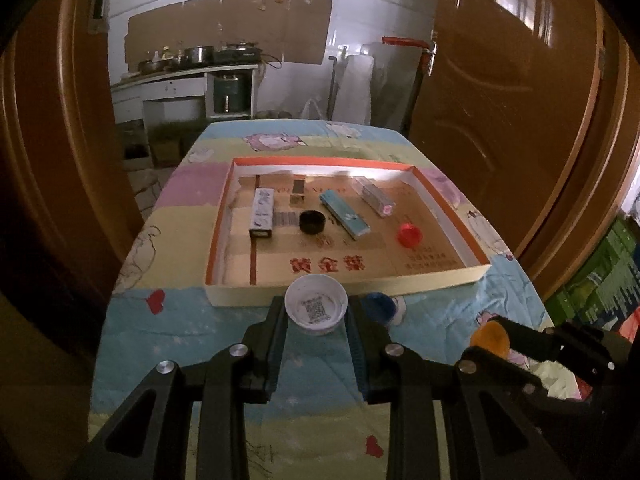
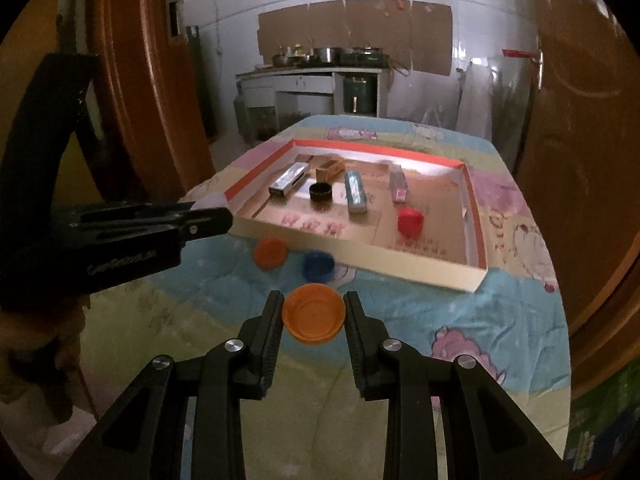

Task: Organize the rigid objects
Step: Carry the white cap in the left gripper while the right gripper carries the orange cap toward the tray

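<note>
Bottle caps are the task's things. White cap [image 1: 316,309], open side up with a printed code inside, is pinched between the pads of the left gripper [image 1: 317,312] above the quilt-covered table [image 1: 180,340], just short of the shallow cardboard tray [image 1: 344,286]. Right gripper [image 2: 314,314] clamps an orange cap [image 2: 314,314], hollow side up. A second orange cap [image 2: 271,253] and a blue cap [image 2: 318,266] lie on the quilt beside the tray's near wall. Inside the tray sit a black cap [image 1: 311,222], a red cap [image 1: 409,234] and several small boxes.

Dim, window-lit from behind; fisheye-warped, dark edges.
</note>
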A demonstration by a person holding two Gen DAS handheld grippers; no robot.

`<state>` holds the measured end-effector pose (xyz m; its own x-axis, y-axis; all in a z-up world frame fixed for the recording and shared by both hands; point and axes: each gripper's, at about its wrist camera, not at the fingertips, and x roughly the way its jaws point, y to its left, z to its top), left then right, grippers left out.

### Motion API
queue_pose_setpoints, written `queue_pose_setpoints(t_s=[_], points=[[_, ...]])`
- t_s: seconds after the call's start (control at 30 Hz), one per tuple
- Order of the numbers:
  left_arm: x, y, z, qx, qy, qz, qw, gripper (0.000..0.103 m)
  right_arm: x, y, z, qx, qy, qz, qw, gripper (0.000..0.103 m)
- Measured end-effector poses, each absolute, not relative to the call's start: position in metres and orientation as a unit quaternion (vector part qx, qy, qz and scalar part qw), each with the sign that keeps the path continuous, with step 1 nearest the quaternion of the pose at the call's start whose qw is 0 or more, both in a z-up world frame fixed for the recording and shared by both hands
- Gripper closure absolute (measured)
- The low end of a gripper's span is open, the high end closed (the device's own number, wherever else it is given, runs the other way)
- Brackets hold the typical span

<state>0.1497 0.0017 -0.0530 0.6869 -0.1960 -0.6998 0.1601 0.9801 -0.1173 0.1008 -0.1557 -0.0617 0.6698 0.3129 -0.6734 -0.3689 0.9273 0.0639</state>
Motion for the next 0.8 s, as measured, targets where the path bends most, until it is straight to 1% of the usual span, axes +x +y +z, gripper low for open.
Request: queue_pose_setpoints(t_s=[0.33, 0.8], points=[[0.175, 0.012, -0.040, -0.029, 0.372, -0.094, 0.923, 0.073, 0.131, -0.158, -0.045, -0.038, 0.350, 0.171, 0.920, 0.072], [0.209, 0.007, -0.046, -0.030, 0.379, -0.099, 0.920, 0.073, 0.174, -0.159, -0.040, -0.035, 0.346, 0.170, 0.922, 0.072]])
